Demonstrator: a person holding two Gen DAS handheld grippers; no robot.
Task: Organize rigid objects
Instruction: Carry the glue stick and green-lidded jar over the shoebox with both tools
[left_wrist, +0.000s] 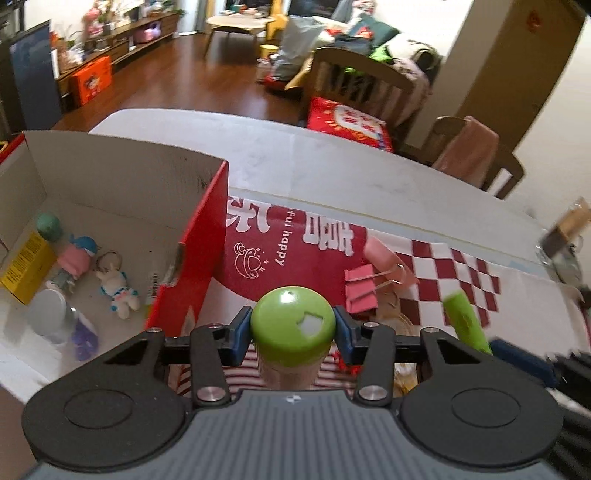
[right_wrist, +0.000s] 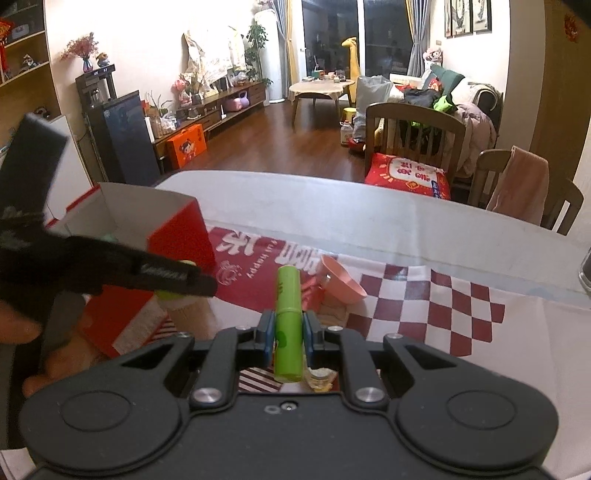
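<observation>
My left gripper (left_wrist: 292, 328) is shut on a bottle with a round green cap (left_wrist: 293, 321), held just right of the red cardboard box (left_wrist: 199, 236). The box holds several small items: a yellow carton (left_wrist: 24, 271), a pink and blue toy (left_wrist: 79, 254), a small doll (left_wrist: 118, 286). My right gripper (right_wrist: 288, 330) is shut on a green tube (right_wrist: 289, 321), held over the red printed sheet (right_wrist: 258, 266). The tube also shows at the right of the left wrist view (left_wrist: 467, 319). The left gripper shows dark and blurred in the right wrist view (right_wrist: 147, 273).
A pink binder clip (left_wrist: 360, 290) and a pink bowl (right_wrist: 341, 280) lie on the red and white checkered sheet (right_wrist: 443, 314) on the white table (right_wrist: 332, 206). Wooden chairs (right_wrist: 413, 140) stand behind the table's far edge. A clear object (right_wrist: 585, 266) sits at the right edge.
</observation>
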